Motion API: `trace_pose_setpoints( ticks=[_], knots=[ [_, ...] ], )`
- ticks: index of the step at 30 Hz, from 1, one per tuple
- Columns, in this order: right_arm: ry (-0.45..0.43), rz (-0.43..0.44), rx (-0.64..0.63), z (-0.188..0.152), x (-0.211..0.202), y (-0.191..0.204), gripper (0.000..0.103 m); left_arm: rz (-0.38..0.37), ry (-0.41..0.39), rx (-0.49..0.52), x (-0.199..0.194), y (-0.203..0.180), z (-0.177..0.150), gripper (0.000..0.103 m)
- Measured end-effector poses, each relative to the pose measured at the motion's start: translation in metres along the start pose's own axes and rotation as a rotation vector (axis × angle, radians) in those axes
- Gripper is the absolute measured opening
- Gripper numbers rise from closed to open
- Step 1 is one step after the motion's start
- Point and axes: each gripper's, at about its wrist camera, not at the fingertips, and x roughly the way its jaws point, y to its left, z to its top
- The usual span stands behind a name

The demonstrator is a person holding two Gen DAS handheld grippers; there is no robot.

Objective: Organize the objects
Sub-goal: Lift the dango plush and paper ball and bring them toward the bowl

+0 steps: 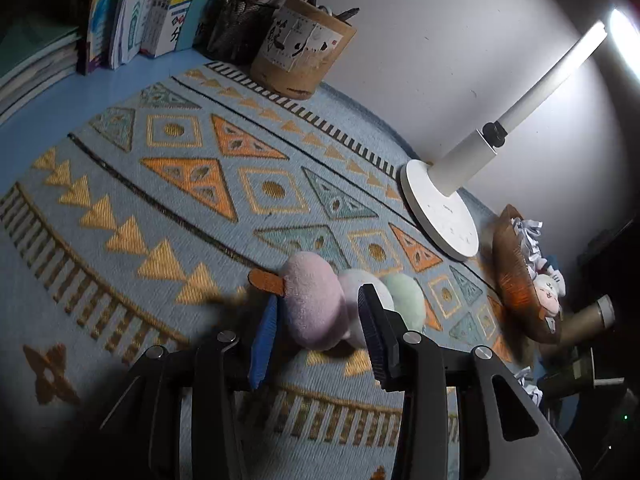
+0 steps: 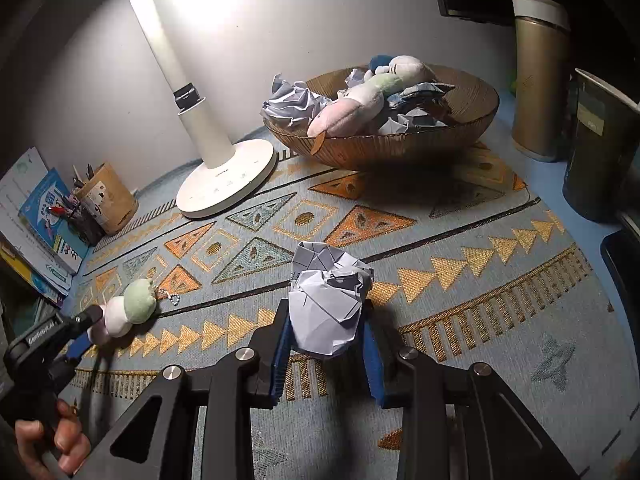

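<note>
A plush skewer of pink, white and green balls [image 1: 316, 304] lies on the patterned mat [image 1: 168, 184]. My left gripper [image 1: 319, 300] is shut on its pink ball, which bulges between the blue pads. The right wrist view shows the same plush skewer [image 2: 132, 308] at the left gripper [image 2: 86, 330], a hand behind it. My right gripper [image 2: 326, 316] is shut on a crumpled white paper ball [image 2: 326, 312] just above the mat. A brown bowl [image 2: 380, 152], behind it, holds plush toys and crumpled paper.
A white desk lamp [image 2: 224, 184] stands left of the bowl. Two pen holders [image 1: 300, 56] and upright books [image 1: 132, 12] line the back left. A gold flask [image 2: 538, 80] and a dark container [image 2: 600, 148] stand at the right edge. The brown bowl [image 1: 516, 280] sits right of the lamp base.
</note>
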Motion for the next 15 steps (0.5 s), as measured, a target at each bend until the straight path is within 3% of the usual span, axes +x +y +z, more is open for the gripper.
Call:
trace_pose_setpoints(
  ticks=[3, 7, 9, 12, 15],
  knots=[
    [0.002, 0.008, 0.01, -0.003, -0.002, -0.001, 0.031, -0.094, 0.117, 0.056, -0.008, -0.005, -0.027, 0.038],
    [0.001, 0.037, -0.007, -0.004, -0.005, 0.002, 0.031, -0.156, 0.246, 0.237, -0.024, -0.025, -0.05, 0.038],
    [-0.003, 0.061, -0.035, -0.005, -0.006, 0.004, 0.031, -0.114, 0.216, 0.297, -0.034, -0.022, -0.05, 0.038],
    [0.01, 0.083, -0.087, -0.003, -0.002, 0.01, 0.031, 0.008, 0.087, 0.329, -0.042, -0.013, -0.032, 0.038],
    [0.023, 0.096, -0.13, -0.002, 0.004, 0.015, 0.031, 0.014, 0.045, 0.333, -0.032, -0.011, -0.006, 0.038]
  ],
)
